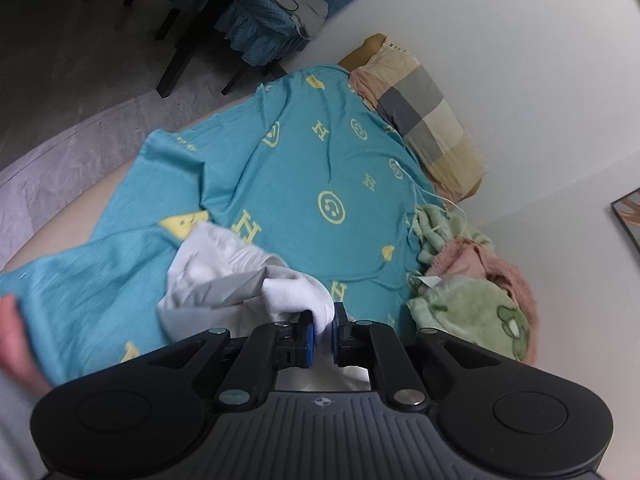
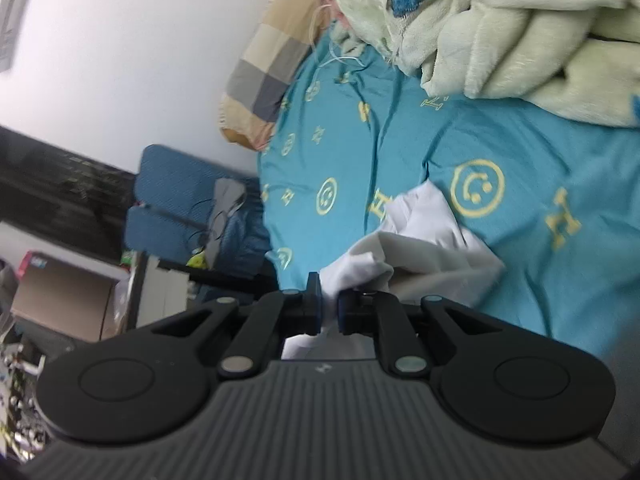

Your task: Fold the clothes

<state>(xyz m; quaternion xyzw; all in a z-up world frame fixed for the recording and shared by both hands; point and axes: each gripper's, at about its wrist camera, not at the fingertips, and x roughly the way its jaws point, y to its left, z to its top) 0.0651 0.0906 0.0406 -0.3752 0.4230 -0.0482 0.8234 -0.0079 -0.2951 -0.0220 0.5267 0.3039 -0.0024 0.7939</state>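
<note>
From the left wrist camera, the left gripper (image 1: 323, 330) has its fingers (image 1: 307, 334) clenched on a bunched fold of a white garment (image 1: 240, 276). The cloth is pinched between the blue pads and spreads from there to the left, crumpled, over the bed. The bed is covered by a teal sheet (image 1: 304, 168) with yellow smiley faces and letters. Behind the sheet, against the white wall, lies a checked pillow (image 1: 424, 116). To the right of the gripper there is a heap of fluffy blankets, one green (image 1: 468, 312) and one pink (image 1: 496, 264). At the left edge a part of a bare hand (image 1: 16, 344) shows beside the sheet, blurred. Farther back a blue chair (image 1: 264, 28) stands on the grey floor.

From the right wrist camera, the right gripper (image 2: 329, 310) also has its fingers (image 2: 314, 300) clenched on the white garment (image 2: 424, 248), on another fold of it. The rest of the cloth lies to the right of the fingers on the teal sheet (image 2: 540, 152). The green blanket (image 2: 500, 28) fills the upper right corner, touching the sheet. The checked pillow (image 2: 272, 60) leans at the wall. On the left side the blue chair (image 2: 172, 188) and a cardboard box (image 2: 60, 300) are seen, both off the bed.
</note>
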